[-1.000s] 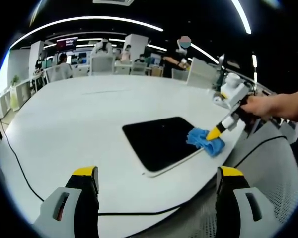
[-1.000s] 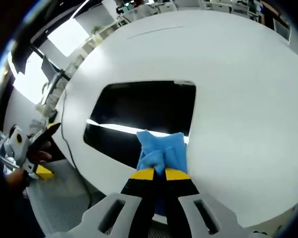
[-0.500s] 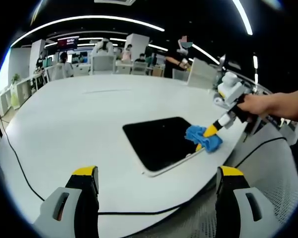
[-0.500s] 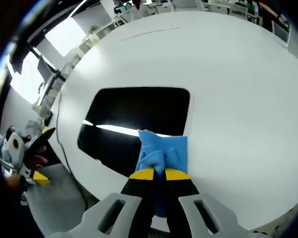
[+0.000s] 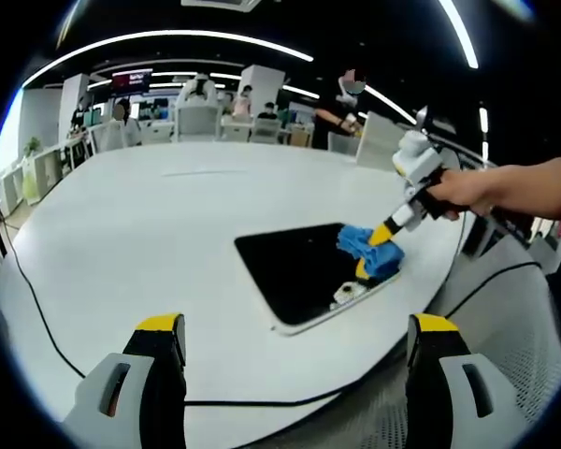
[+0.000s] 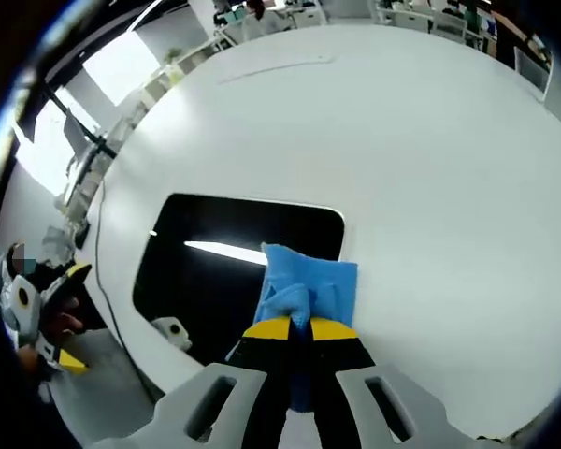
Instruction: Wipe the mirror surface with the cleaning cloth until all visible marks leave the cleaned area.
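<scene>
The mirror (image 5: pixel 304 271) lies flat on the white tabletop (image 5: pixel 150 224), near the edge closest to the person. It is a dark rounded rectangle with a pale rim. In the left gripper view its long axis runs from the lower middle of the picture up and to the right, toward the right claw (image 5: pixel 385 234); in the right gripper view (image 6: pixel 234 271) the long side runs across the picture.

The blue cloth (image 6: pixel 304 285) sits on the mirror's far-right corner, part on the glass and part on the tabletop beside it. A second ago, in the left gripper view, it lay at the mirror's near-right edge; it has since slid along that side and further onto the glass. So the wipe is in progress along one short side, and most of the dark surface is probably not yet covered. I cannot make out any marks on the glass; a bright streak and a small pale shape on it look like reflections.

The right claw (image 6: pixel 290 329) is pressed together on the bunched end of the cloth, held by a hand (image 5: pixel 467 192). The left claw (image 5: pixel 294 374) hangs spread and empty above the tabletop's near edge, well apart from the mirror. A black cable (image 5: pixel 37 318) trails across the tabletop.
</scene>
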`<state>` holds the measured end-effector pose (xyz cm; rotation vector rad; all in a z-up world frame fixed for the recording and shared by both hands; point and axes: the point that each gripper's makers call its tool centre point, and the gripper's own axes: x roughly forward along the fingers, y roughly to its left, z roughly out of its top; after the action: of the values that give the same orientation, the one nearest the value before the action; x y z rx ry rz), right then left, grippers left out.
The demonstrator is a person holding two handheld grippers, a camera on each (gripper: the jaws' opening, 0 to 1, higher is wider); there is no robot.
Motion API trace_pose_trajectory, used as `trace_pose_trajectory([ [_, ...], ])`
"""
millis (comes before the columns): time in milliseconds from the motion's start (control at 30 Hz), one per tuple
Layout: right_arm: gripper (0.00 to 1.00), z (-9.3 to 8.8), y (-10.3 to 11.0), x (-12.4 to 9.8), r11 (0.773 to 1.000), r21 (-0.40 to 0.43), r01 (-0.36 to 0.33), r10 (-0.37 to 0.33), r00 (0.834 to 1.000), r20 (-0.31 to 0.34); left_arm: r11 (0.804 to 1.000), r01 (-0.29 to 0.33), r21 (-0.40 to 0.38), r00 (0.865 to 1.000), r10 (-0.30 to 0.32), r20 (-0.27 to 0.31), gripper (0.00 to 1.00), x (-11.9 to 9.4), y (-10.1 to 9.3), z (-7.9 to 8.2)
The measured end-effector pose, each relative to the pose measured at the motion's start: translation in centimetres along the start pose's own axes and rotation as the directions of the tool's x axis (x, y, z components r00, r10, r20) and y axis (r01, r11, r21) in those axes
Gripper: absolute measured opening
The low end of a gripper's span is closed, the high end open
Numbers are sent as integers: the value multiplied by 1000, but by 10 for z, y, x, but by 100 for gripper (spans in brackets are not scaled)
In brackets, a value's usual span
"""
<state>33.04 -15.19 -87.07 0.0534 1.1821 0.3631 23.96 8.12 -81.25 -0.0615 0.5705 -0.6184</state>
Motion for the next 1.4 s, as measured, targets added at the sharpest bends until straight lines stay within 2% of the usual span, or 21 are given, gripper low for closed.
trace_pose_trajectory([
  [233,0,20,-10,10,1000,7,9,-9,1000,7,1000,4,4,1000,-4,-2,99,0,-1,0],
  [367,0,30,-13,13,1000,-24,16,-16,1000,6,1000,7,6,1000,-7,-6,99,0,-1,-1],
  [433,0,33,-13,14,997,-79,11,-11,1000,1,1000,7,6,1000,-7,-7,99,0,-1,-1],
  [733,0,53,-20,21,996,-85,37,-37,999,3,1000,-1,4,1000,1,-6,99,-1,0,-1],
  [1167,0,63,-22,24,996,-74,56,-55,998,11,1000,-13,1,1000,13,-3,99,-1,2,0],
  [1400,0,61,-20,22,996,-66,51,-50,999,14,1000,-9,4,1000,9,-5,99,-1,2,-1],
])
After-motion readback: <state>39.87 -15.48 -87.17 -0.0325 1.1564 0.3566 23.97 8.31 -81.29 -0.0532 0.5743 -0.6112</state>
